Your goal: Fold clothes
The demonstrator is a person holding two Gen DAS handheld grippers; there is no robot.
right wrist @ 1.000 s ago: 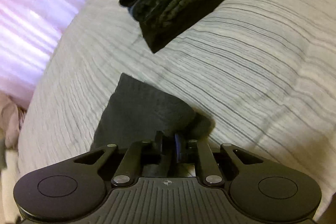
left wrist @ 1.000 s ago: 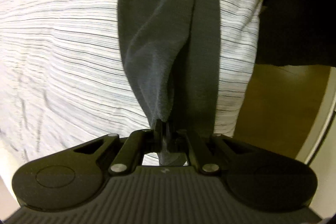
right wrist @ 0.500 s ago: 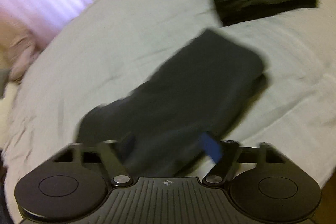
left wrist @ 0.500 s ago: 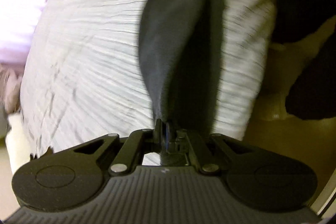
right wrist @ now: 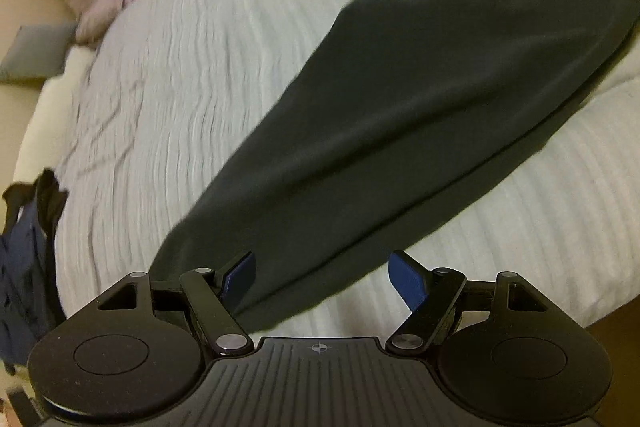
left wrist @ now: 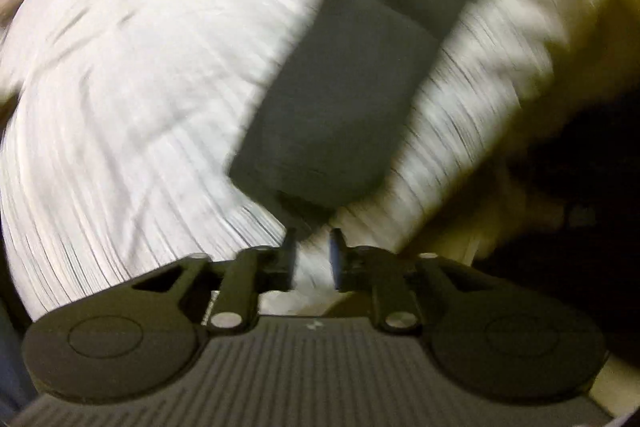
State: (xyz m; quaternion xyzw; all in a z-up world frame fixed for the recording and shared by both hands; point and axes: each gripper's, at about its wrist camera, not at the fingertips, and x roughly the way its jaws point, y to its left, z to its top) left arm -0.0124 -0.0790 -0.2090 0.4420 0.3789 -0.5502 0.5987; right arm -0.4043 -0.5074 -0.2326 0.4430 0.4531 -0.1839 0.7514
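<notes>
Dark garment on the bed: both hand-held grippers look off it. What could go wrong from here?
1. The dark garment lies as a long strip, one end near the bed edge; it may slide off.
2. The left hand-held gripper is opening with nothing between its pads; the near fold could spring loose.
3. The right hand-held gripper, open, could snag the cloth.

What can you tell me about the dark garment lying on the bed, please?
The dark garment is a long, narrow strip of charcoal fabric with a soft, matte knit look. It lies flat on the white striped bedcover, folded lengthwise, with a layered edge along one side and a squared-off end in the left wrist view. Neither gripper holds it: the right gripper is open over one end, and the left gripper is opening just short of the other, with nothing between its fingers.
</notes>
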